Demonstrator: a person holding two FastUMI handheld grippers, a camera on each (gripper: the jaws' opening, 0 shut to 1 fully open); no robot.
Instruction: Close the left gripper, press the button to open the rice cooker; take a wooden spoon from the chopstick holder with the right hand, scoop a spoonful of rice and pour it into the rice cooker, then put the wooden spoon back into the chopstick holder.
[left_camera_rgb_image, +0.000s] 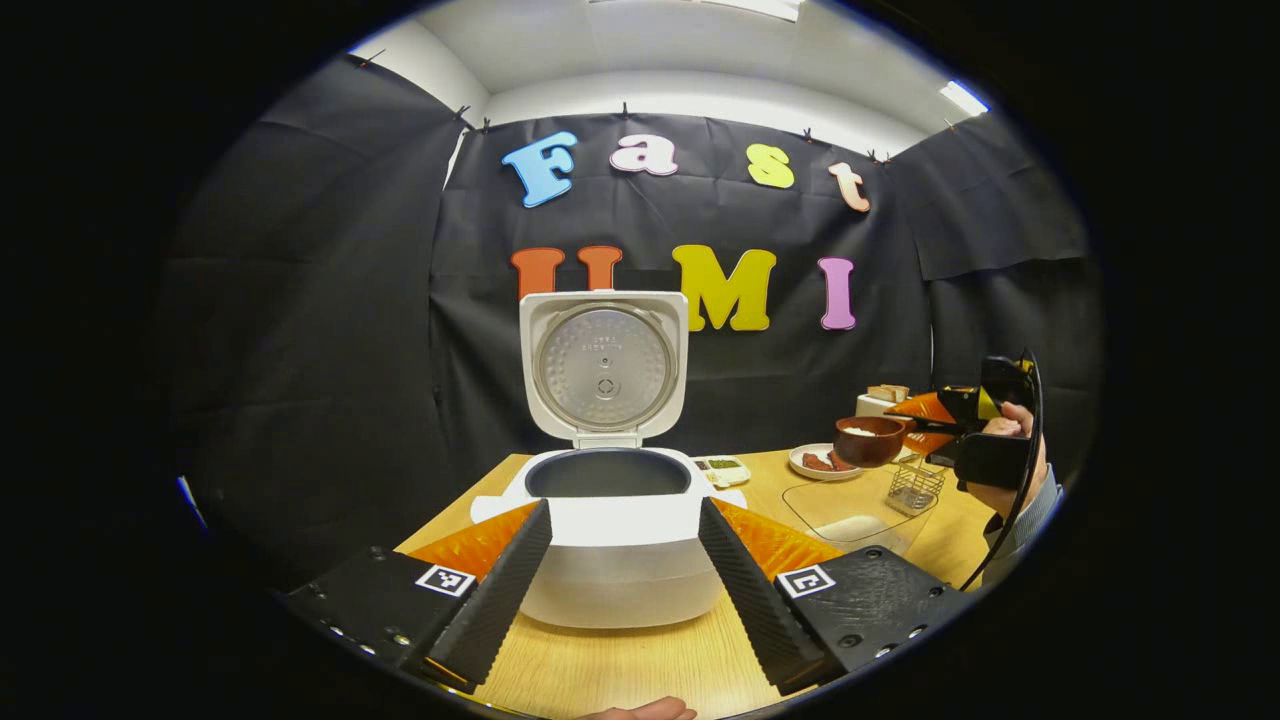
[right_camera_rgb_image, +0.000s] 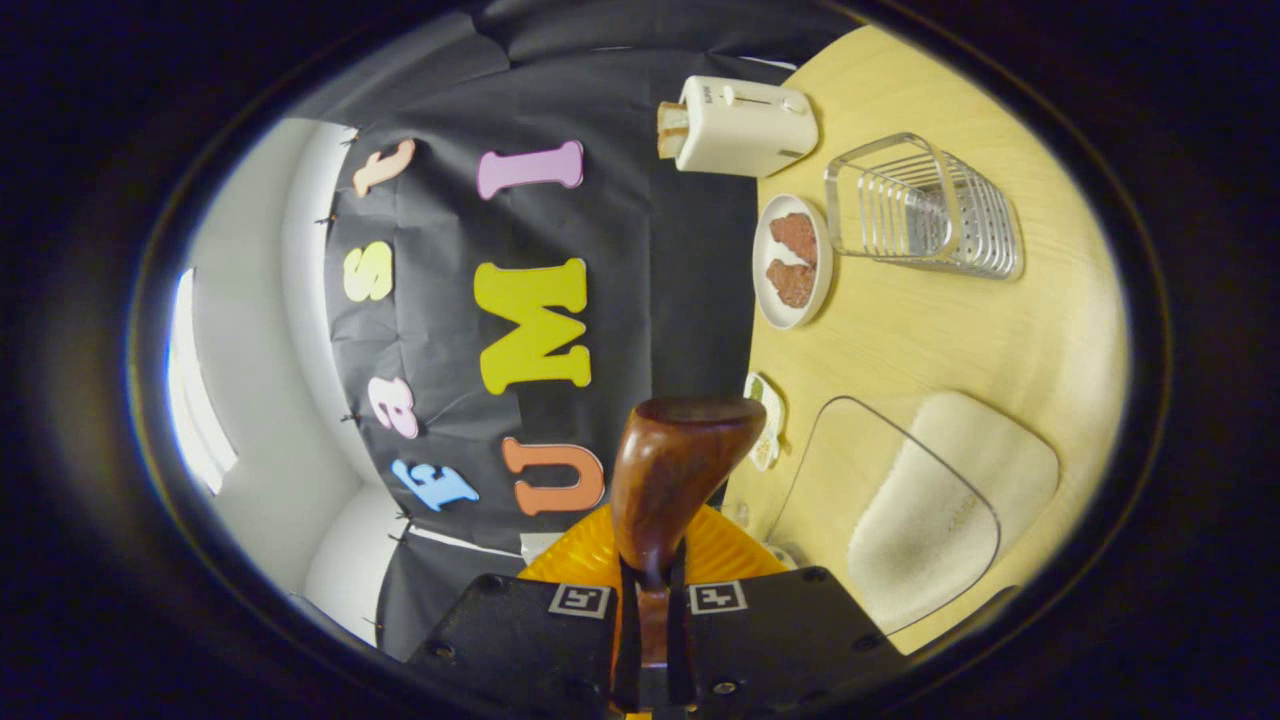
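1. The rice cooker (left_camera_rgb_image: 620, 540) stands on the wooden tabletop (left_camera_rgb_image: 640, 665) with its lid (left_camera_rgb_image: 604, 368) raised upright at the back. The dark inner pot (left_camera_rgb_image: 607, 474) is exposed.
2. The left gripper (left_camera_rgb_image: 620, 575) sits low in front of the cooker. Its jaws are spread wide, one finger to each side of the cooker's front, and they grasp nothing.
3. In the left gripper view, the right gripper (left_camera_rgb_image: 925, 422) is raised above the tabletop to the right of the cooker, carried by a hand (left_camera_rgb_image: 1010, 455) in a grey sleeve.
4. The right gripper (right_camera_rgb_image: 650, 640) has its jaws clenched on the handle of the wooden spoon (right_camera_rgb_image: 672, 478). In the left gripper view the spoon (left_camera_rgb_image: 868, 440) is held level in the air, and its bowl carries white rice.
5. The wire chopstick holder (left_camera_rgb_image: 915, 485) stands on the tabletop just below the raised spoon.
6. A clear glass dish (right_camera_rgb_image: 915, 510) holding rice lies on the tabletop between the cooker and the holder.
7. Behind these are a white plate (right_camera_rgb_image: 790, 262) bearing two reddish pieces and a white toaster (right_camera_rgb_image: 745, 125) with bread in its slot. A small tray (left_camera_rgb_image: 722, 469) sits just right of the cooker.
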